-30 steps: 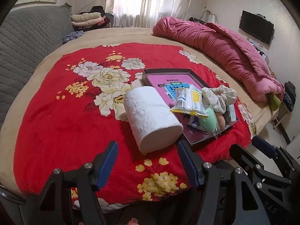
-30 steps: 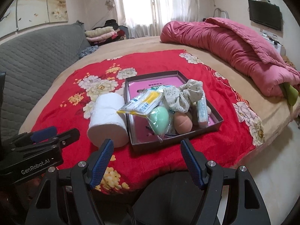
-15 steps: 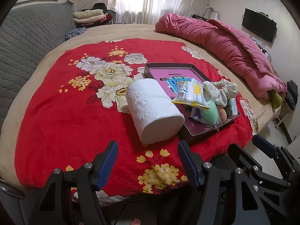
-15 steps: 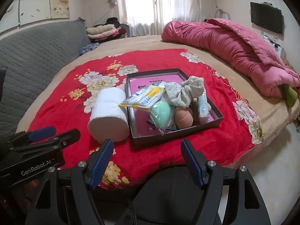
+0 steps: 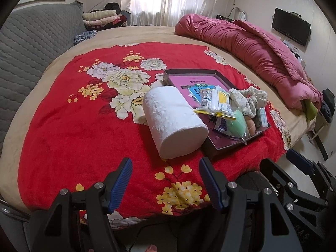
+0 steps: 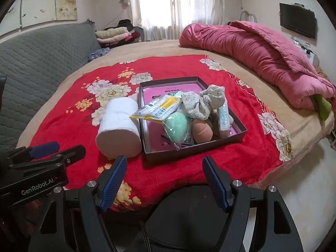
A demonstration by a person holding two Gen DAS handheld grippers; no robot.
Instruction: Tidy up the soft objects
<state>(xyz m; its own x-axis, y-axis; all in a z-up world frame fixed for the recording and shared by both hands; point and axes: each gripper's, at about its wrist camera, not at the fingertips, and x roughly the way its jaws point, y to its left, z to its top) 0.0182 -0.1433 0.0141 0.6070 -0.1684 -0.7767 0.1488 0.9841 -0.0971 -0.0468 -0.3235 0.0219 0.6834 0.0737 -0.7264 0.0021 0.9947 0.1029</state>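
**Both grippers wide, nothing held**

I had the left gripper (image 5: 166,180) spread wide above the near edge of the red floral blanket (image 5: 69,126), empty. The right gripper (image 6: 164,180) was equally wide and empty. The white paper roll (image 5: 174,124) lay on its side on the blanket, touching the left wall of the dark tray (image 6: 195,154). Inside the tray I saw 1 yellow-and-white packet (image 6: 160,109), 1 green sponge (image 6: 176,126), 1 peach sponge (image 6: 202,131) and 1 floral scrunchie (image 6: 206,100).

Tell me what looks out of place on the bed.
The paper roll lies on its side on the red blanket, outside the box, touching its wall. The other soft items are piled inside.
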